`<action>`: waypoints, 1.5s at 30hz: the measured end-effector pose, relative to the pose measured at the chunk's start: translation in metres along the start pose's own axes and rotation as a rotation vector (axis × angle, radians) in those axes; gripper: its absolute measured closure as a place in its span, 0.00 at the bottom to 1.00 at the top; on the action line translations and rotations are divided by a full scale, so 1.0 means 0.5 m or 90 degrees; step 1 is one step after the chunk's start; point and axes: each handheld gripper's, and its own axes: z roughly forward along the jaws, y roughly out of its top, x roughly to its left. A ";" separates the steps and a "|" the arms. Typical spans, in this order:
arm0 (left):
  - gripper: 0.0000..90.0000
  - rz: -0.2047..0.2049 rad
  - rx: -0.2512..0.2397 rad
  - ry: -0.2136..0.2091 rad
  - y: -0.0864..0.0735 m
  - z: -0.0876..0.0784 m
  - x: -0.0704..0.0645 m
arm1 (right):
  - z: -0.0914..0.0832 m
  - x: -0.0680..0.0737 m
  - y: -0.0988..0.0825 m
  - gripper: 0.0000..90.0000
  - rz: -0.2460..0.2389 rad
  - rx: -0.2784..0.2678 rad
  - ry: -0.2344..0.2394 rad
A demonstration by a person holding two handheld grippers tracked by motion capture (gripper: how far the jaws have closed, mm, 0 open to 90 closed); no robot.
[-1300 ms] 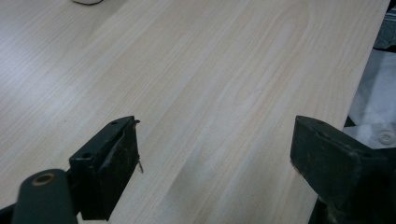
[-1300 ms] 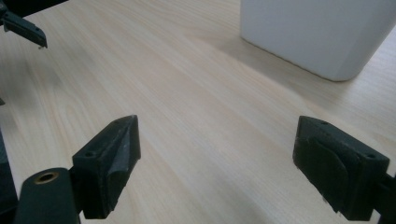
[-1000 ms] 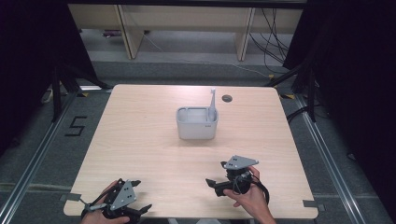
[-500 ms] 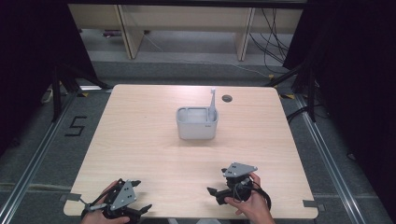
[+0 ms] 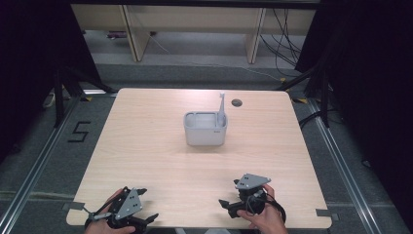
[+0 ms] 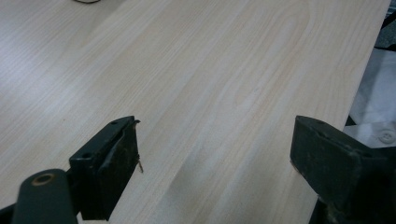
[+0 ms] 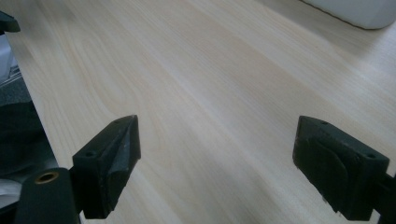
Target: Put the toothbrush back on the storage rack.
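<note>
A grey open bin (image 5: 205, 129) stands at the middle of the wooden table (image 5: 146, 146), and a slim grey utensil (image 5: 221, 105) sticks upright out of its right back corner. Held in a hand at the near left corner, my left gripper (image 5: 146, 204) is open and points right. Its wide-apart jaws sit low over bare wood in the left gripper view (image 6: 215, 149). My right gripper (image 5: 225, 207) rests near the front edge, right of centre, pointing left. It is open too, with nothing between its jaws (image 7: 217, 149). A corner of the bin (image 7: 355, 11) shows at the top right.
A round dark cable hole (image 5: 236, 103) lies in the tabletop behind the bin. Shelving (image 5: 195, 24) stands beyond the far edge. Dark floor with metal rails (image 5: 44, 156) flanks the table. The table's near edge (image 6: 364, 93) runs close beside the left gripper.
The right gripper has drawn back toward the near edge of the table and sunk lower. The left gripper and the bin have stayed put.
</note>
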 end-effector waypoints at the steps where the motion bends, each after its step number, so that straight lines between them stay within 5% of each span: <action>1: 0.16 -0.003 0.002 -0.004 0.000 0.001 0.000 | -0.002 0.002 -0.002 0.18 0.008 0.004 -0.003; 18: 0.16 -0.001 0.006 -0.010 0.000 -0.001 0.001 | -0.017 0.010 -0.021 0.18 -0.006 0.021 -0.007; 20: 0.16 0.001 0.003 -0.007 0.001 -0.002 0.001 | -0.019 0.014 -0.025 0.18 0.010 0.032 -0.005; 37: 0.16 -0.008 -0.001 -0.012 0.000 0.000 -0.001 | -0.030 0.015 -0.043 0.18 -0.018 0.042 -0.023; 40: 0.16 -0.009 -0.001 -0.012 0.000 0.000 -0.001 | -0.030 0.019 -0.045 0.18 0.004 0.048 -0.024; 42: 0.16 -0.009 -0.001 -0.012 0.000 0.000 -0.001 | -0.031 0.014 -0.045 0.18 -0.026 0.049 -0.027; 45: 0.16 0.000 0.006 -0.009 0.000 -0.001 0.001 | -0.031 0.016 -0.046 0.18 -0.016 0.050 -0.024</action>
